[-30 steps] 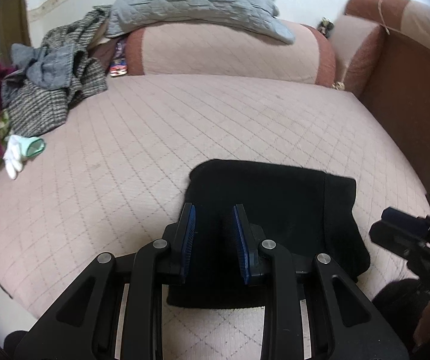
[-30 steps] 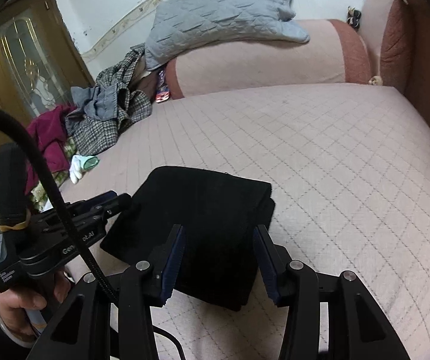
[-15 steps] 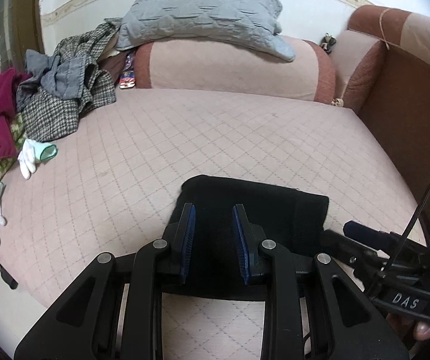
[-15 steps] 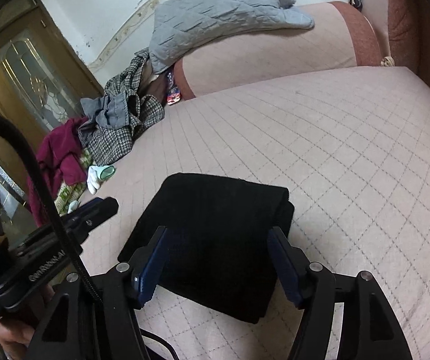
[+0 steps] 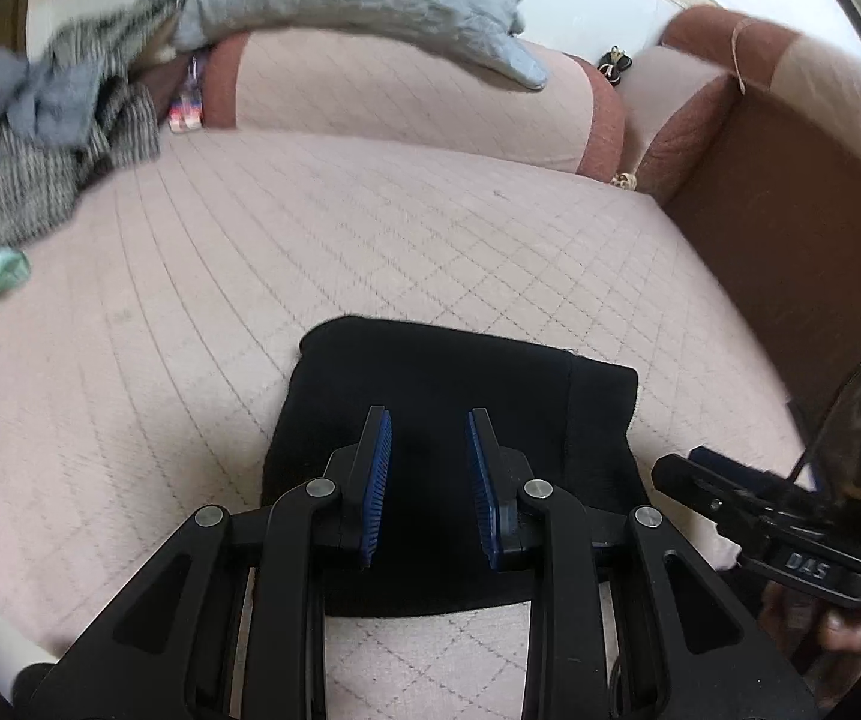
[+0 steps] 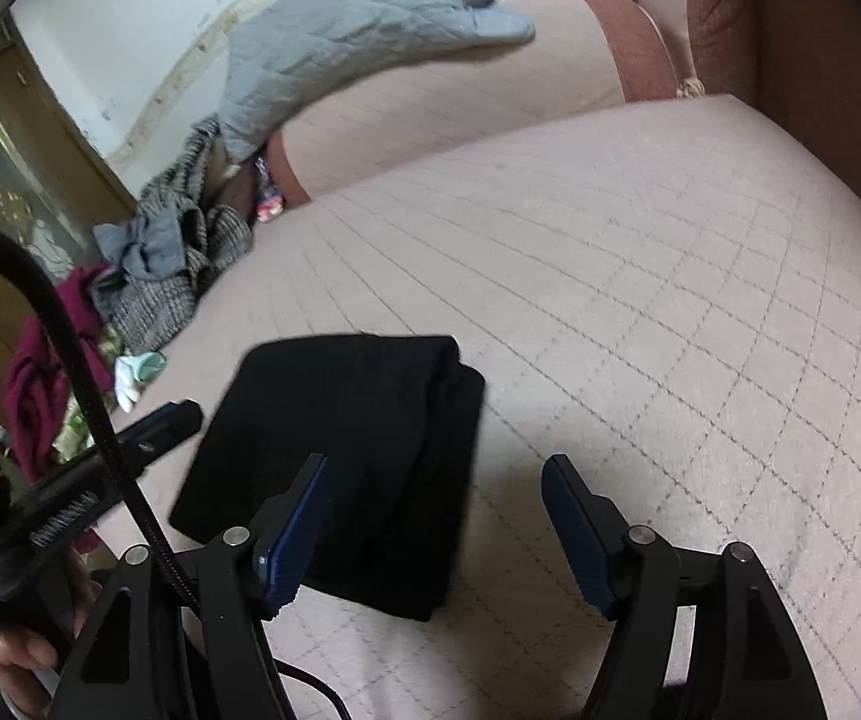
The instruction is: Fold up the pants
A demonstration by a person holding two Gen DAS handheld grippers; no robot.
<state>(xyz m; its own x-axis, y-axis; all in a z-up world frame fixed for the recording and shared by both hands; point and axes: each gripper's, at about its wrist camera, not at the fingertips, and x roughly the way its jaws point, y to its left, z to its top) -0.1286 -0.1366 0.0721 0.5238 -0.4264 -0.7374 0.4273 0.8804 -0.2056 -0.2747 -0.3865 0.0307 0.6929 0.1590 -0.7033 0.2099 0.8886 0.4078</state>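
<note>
Now the folded pants [image 5: 448, 420] lie just ahead of the left gripper [image 5: 429, 468], jaws apart and empty. Right gripper [image 6: 436, 516], wide open, hangs off their right edge.

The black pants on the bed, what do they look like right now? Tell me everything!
The black pants are folded into a thick, neat rectangle of soft, dark cloth, with layered edges stacked along one side. They lie flat near the front edge of the pink quilted bed cover. Neither gripper holds them.

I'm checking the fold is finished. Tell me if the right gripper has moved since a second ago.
Yes. The right gripper has opened wider and shifted right: the pants that sat between its fingers now lie behind the left finger only.
</note>
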